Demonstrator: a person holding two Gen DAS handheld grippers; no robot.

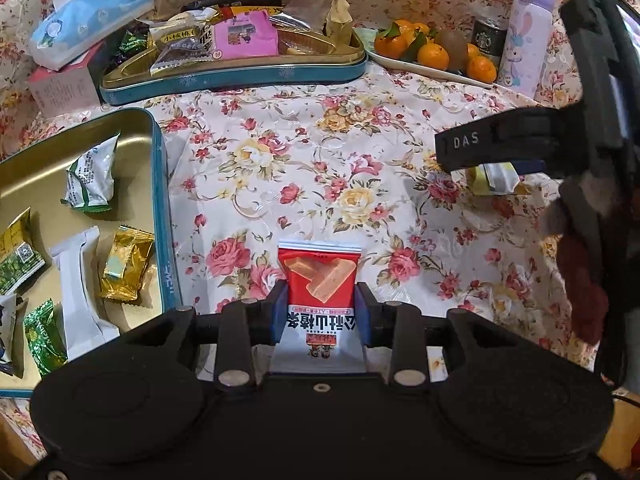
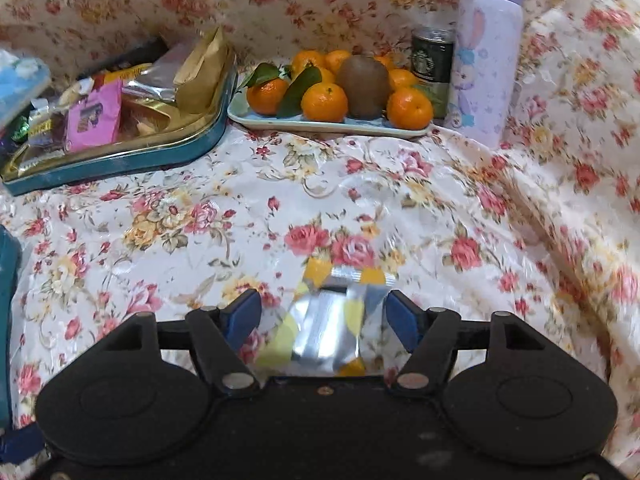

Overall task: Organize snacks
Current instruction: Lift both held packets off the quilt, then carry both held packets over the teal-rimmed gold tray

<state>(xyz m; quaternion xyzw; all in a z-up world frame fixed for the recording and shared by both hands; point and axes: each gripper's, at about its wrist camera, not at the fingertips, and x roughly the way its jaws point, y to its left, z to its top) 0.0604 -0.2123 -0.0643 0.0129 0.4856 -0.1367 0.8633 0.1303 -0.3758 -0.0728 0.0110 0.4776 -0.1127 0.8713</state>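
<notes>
A red snack packet (image 1: 320, 276) is seen pinched upright between the blue pads of the left gripper (image 1: 320, 312), its upper half standing clear ahead of the fingertips above the floral cloth (image 1: 320, 152). The packet is judged light and crinkly, its film likely slippery; a hold across the filled middle, as taken here, should serve better than one on the flat sealed edge.

At the right gripper (image 2: 322, 316), the jaws are spread, and a silver-and-yellow foil packet (image 2: 328, 320) lies blurred between them. The right pad stands close against its edge; whether it presses cannot be told, and the left pad is clear of it. This packet too is judged light and easily crushed.

To the left of the left gripper, an open gold-lined tin (image 1: 158, 184) is shown holding several wrapped snacks in green, white and gold. Farther ahead, a second tin (image 1: 240, 74) is heaped with mixed packets, a pink one (image 1: 246, 40) among them. Ahead of the right gripper, a plate (image 2: 320, 124) of tangerines and a kiwi is set, with a can (image 2: 434, 64) and a lilac bottle (image 2: 486, 60) just beside it.
</notes>
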